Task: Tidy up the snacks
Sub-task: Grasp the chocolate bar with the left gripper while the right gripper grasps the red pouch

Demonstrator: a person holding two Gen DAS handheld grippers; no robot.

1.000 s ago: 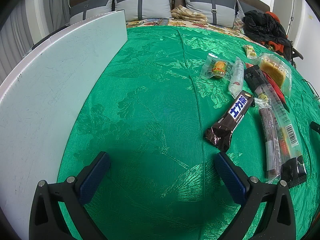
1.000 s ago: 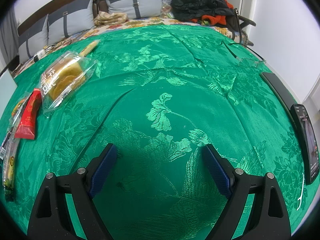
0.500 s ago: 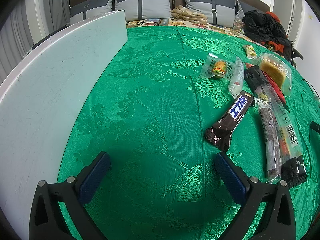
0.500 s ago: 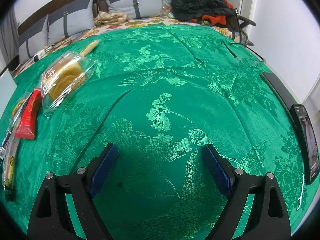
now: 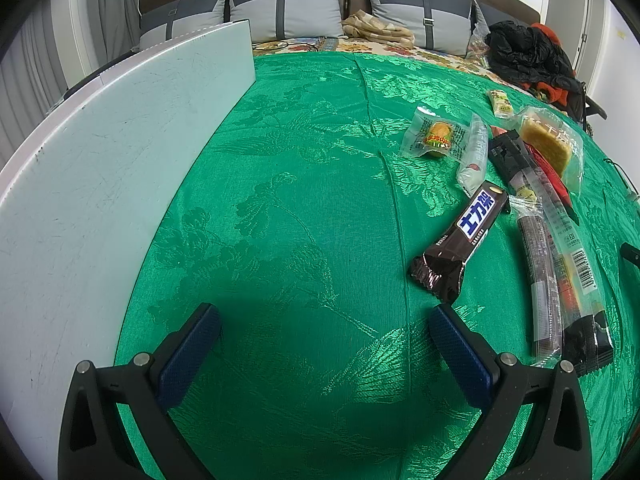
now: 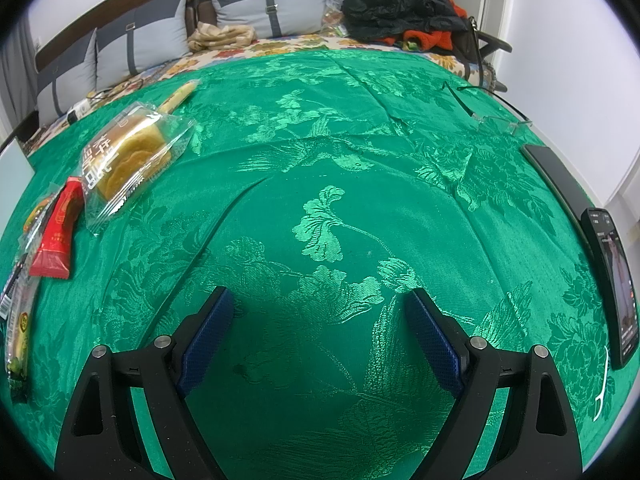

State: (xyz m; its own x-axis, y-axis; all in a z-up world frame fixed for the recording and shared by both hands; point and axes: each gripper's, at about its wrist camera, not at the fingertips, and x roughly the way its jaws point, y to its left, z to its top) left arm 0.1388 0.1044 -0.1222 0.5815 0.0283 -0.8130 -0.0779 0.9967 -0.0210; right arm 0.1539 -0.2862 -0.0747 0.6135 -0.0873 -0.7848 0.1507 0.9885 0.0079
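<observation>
Left tool [image 5: 324, 332]: jaws apart, empty, over green cloth [image 5: 304, 208]. Chocolate bar [image 5: 464, 240] just ahead-right of right finger, long axis pointing away and rightward; left tool judged nearer. Right tool [image 6: 320, 320]: apart, empty; cake packet [image 6: 132, 156] far left. No container visible; white board [image 5: 100, 168] at left.

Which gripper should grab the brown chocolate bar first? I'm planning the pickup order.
Left. The chocolate bar lies just ahead of the open left gripper, by its right finger. The right gripper faces bare green cloth.
</observation>
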